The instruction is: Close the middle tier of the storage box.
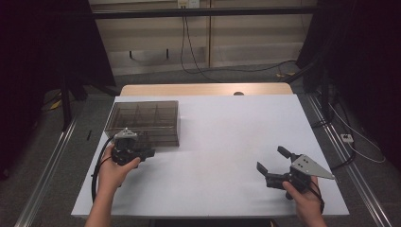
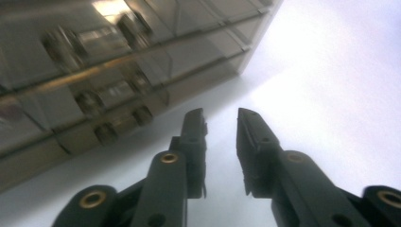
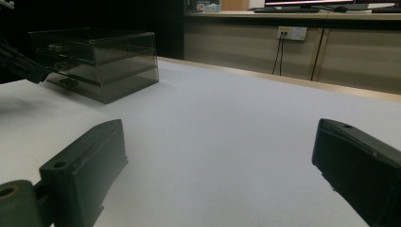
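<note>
A smoky, see-through compartment box (image 1: 144, 121) is seen in the upper left part of the high view, resting on the white table (image 1: 222, 142) near its left edge. The left gripper (image 1: 150, 153) is held at the lower left of that view, just below the front wall of the box, close beside it; whether the jaw tips touch the wall cannot be told from above. In the left gripper view (image 2: 221, 124) the box (image 2: 118, 66) is spread across the upper left of the frame, with small dark fittings visible behind its tinted walls, while the two black jaws rise from the bottom centre. A narrow gap is left between them, nothing is caught in it, and their tips are seen against bare white table just right of the box's lower corner. That gripper is thus released, only slightly parted.

The right gripper (image 1: 272, 160) is placed at the lower right of the high view, well apart from the box, with its jaws spread wide and nothing between them. In the right gripper view (image 3: 220, 156) the jaws stand at the lower left and lower right of the frame, bare table lies between them, and the box (image 3: 99, 64) is seen far off at the upper left.
</note>
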